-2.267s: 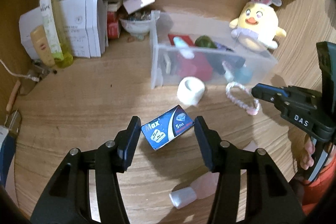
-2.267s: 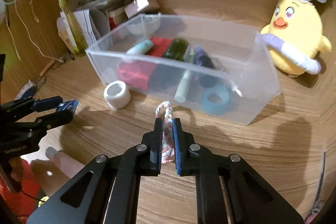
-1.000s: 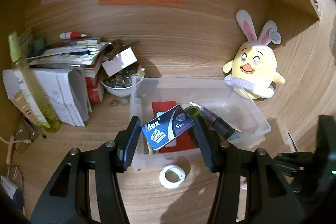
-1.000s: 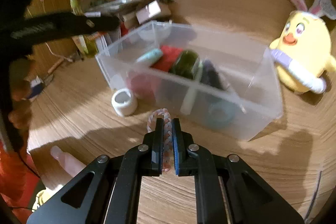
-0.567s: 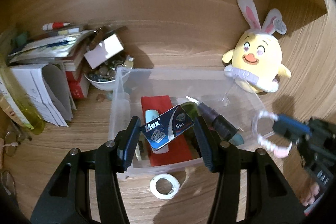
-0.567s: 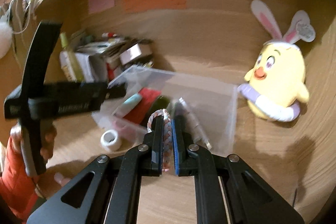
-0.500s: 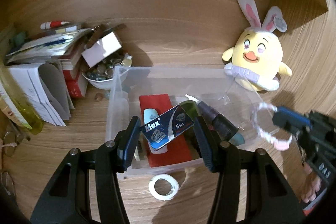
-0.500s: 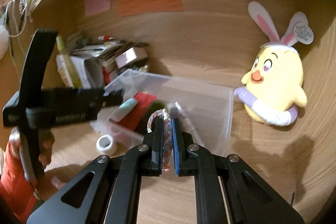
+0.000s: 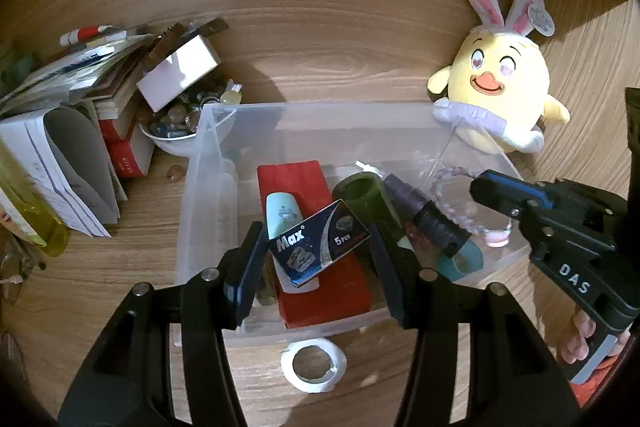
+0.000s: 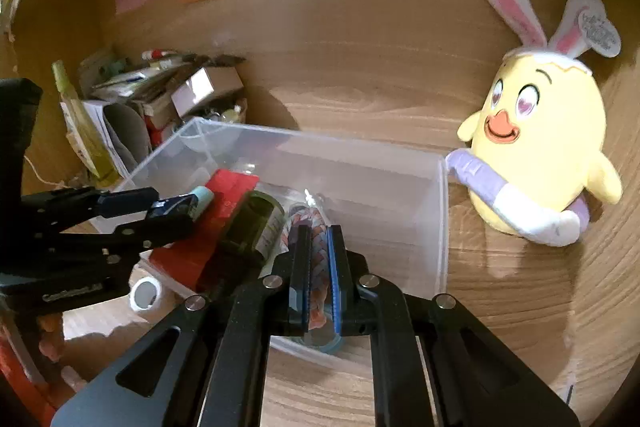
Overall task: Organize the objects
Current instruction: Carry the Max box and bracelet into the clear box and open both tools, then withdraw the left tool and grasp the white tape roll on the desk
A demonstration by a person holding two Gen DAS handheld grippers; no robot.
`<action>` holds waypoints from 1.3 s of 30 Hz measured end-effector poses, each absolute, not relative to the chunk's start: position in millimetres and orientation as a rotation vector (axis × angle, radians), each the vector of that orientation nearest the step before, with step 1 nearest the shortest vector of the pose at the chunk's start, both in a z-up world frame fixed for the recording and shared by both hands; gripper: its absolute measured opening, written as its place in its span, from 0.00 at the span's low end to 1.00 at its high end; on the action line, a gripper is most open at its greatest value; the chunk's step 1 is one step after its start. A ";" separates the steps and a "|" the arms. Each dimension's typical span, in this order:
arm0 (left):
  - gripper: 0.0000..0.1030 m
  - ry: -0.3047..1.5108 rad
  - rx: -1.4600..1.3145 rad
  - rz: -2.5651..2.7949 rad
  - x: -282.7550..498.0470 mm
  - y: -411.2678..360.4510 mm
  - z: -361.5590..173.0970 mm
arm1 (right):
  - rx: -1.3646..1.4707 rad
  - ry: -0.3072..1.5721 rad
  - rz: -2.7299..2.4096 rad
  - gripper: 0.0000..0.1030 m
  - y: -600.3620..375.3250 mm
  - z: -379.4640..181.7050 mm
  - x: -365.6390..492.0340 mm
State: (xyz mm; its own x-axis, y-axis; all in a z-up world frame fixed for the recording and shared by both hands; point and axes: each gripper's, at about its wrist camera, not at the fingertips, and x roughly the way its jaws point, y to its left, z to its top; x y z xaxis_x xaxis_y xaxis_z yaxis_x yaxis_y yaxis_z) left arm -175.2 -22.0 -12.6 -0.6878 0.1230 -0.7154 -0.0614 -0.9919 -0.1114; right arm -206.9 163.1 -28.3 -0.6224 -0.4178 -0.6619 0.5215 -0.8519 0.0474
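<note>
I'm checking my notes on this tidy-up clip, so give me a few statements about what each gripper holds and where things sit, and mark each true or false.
1. The left gripper holds a dark blue Max blade box over the clear plastic bin. True.
2. The right gripper is empty, jaws wide apart. False: its jaws are shut on a braided bracelet.
3. The white tape roll lies inside the bin. False: it lies on the wooden desk, outside the bin's near wall.
4. A yellow chick plush with bunny ears sits beside the bin. True.
5. The bin holds nothing. False: a red box and a green bottle lie in it, among other things.
</note>
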 end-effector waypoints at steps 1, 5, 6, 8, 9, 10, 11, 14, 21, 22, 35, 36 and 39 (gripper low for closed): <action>0.51 -0.110 -1.191 2.800 -175.3 -21.4 -13.2 | 0.946 0.206 -2.428 0.07 162.4 -30.1 -207.8; 0.51 -0.087 -1.194 2.798 -175.8 -19.9 -16.1 | 0.967 0.232 -2.434 0.07 160.2 -36.4 -211.4; 0.51 -0.088 -1.196 2.795 -175.8 -19.8 -16.6 | 0.972 0.238 -2.436 0.07 160.1 -37.4 -211.7; 0.51 -0.083 -1.201 2.789 -175.7 -19.3 -17.0 | 0.978 0.242 -2.442 0.07 160.2 -38.1 -212.2; 0.51 -0.085 -1.202 2.787 -175.5 -19.3 -16.6 | 0.984 0.243 -2.442 0.07 160.4 -38.1 -212.5; 0.52 -0.090 -1.203 2.783 -175.2 -19.8 -16.2 | 0.988 0.242 -2.439 0.07 161.0 -38.1 -212.5; 0.53 -0.096 -1.204 2.778 -174.8 -20.2 -15.8 | 0.995 0.240 -2.438 0.08 161.5 -37.7 -212.7; 0.56 -0.117 -1.197 2.767 -172.5 -21.1 -12.3 | 0.999 0.237 -2.440 0.18 163.4 -35.9 -211.4; 0.67 -0.118 -1.140 2.784 -155.3 -22.1 5.9 | 0.932 0.231 -2.455 0.38 167.9 -20.5 -195.4; 0.68 -0.114 -1.134 2.786 -151.4 -22.6 8.8 | 0.921 0.232 -2.455 0.43 168.4 -17.5 -192.2; 0.89 -0.021 -1.181 2.845 -115.2 -32.5 -0.3 | 0.809 0.237 -2.428 0.75 175.6 1.7 -139.5; 0.89 -0.013 -1.204 2.831 -114.7 -32.5 -4.5 | 0.813 0.234 -2.427 0.75 177.3 0.7 -137.5; 0.89 -0.018 -1.247 2.809 -113.4 -32.9 -15.6 | 0.834 0.223 -2.424 0.75 182.7 -3.5 -132.1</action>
State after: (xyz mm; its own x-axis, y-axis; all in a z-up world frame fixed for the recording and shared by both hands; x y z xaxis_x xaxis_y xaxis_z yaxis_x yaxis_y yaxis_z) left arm -113.4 -32.9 -15.6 -0.6687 0.0671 -0.7405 -0.0576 -0.9976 -0.0383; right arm -132.1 182.7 -3.5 -0.6490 -0.4556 -0.6093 0.5589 -0.8289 0.0244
